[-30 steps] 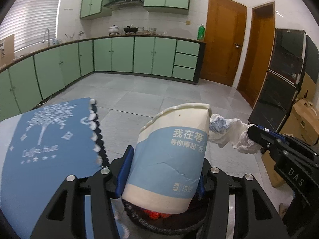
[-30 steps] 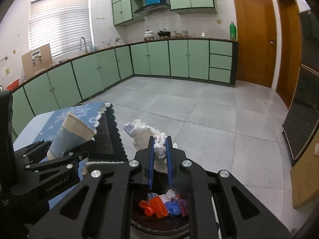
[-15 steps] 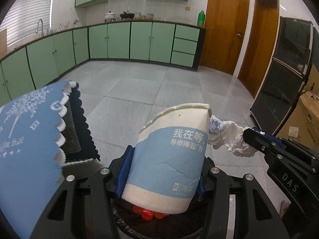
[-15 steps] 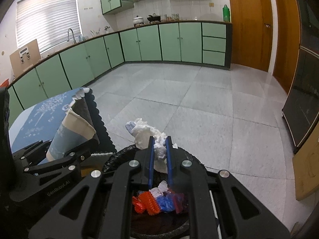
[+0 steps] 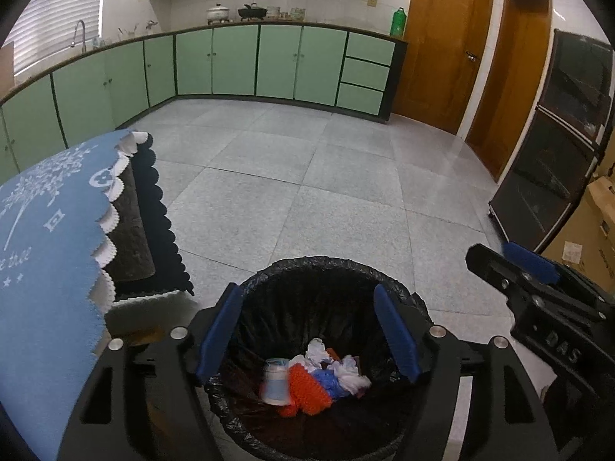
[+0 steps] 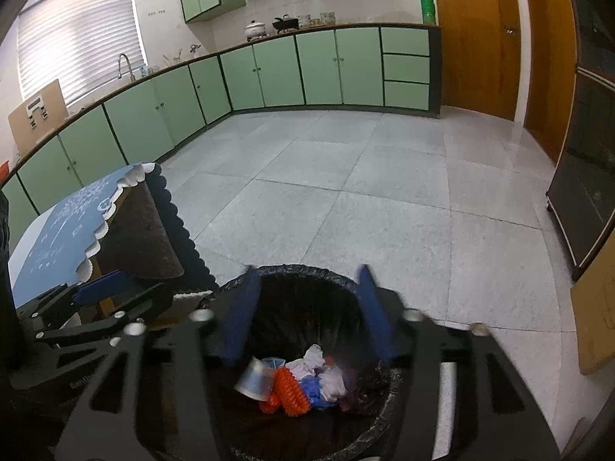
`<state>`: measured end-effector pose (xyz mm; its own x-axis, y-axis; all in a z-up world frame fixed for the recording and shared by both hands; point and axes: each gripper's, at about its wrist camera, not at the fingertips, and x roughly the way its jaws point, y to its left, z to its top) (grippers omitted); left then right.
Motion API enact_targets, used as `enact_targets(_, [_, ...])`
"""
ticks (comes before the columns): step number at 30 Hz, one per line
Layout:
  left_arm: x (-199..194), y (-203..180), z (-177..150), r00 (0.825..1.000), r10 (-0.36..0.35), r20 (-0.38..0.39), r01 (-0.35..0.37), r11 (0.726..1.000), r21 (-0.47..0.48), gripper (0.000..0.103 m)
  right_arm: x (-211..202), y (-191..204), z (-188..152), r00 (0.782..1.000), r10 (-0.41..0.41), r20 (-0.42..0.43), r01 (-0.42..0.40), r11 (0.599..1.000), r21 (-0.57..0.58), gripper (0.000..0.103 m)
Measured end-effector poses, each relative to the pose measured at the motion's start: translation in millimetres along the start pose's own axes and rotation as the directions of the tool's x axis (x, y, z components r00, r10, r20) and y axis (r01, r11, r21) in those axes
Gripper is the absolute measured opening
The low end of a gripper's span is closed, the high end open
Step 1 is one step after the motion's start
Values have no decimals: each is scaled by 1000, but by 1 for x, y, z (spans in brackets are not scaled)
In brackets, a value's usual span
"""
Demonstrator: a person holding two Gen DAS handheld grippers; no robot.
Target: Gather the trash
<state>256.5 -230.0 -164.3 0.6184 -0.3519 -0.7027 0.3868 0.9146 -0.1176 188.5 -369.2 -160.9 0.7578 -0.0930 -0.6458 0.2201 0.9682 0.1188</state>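
Both tools, left [image 5: 307,330] and right [image 6: 307,311], hang released over the bin [image 5: 399,296]; the cup [image 5: 275,382] and tissue [image 6: 332,380] lie inside, right of the counter [image 5: 42,249].

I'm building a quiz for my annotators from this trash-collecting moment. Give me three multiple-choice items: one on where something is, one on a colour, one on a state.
1. Where is the paper cup?
A. On the blue tablecloth
B. Inside the trash bin
C. On the floor tiles

2. What colour is the bag lining the trash bin?
A. Black
B. White
C. Green

3. How do the left tongs and the right tongs stand?
A. Both shut on trash
B. Left shut, right open
C. Both open and empty

Answers:
1 B, the cup lies among the crumpled tissue and orange scrap at the bin's bottom.
2 A, the liner folded over the rim is black.
3 C, the blue fingers of each pair stand wide apart above the bin with nothing between them.
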Motion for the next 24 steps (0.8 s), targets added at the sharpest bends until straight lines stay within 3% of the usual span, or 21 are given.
enact_targets(2, [-6,3,2,1000,4,15,-4,1000,-12,73,-5,0,0,1000,-13,16,13,1000,3,90])
enact_targets(3, [-9,3,2,1000,7,22,-6,1000,-13,74,-5,-2,1,1000,-20,20,19,1000,7,91])
enact_targets(10, [-46,16,9,998,10,67,-8,1000,-28,80,-29,-3,5,1000,4,30,-6,998,56,95])
enact_targets(24, [-169,50,-4,978,123,166,-111,991,-81,94,-125,44,17,993,75,93,-70,996,-49,98])
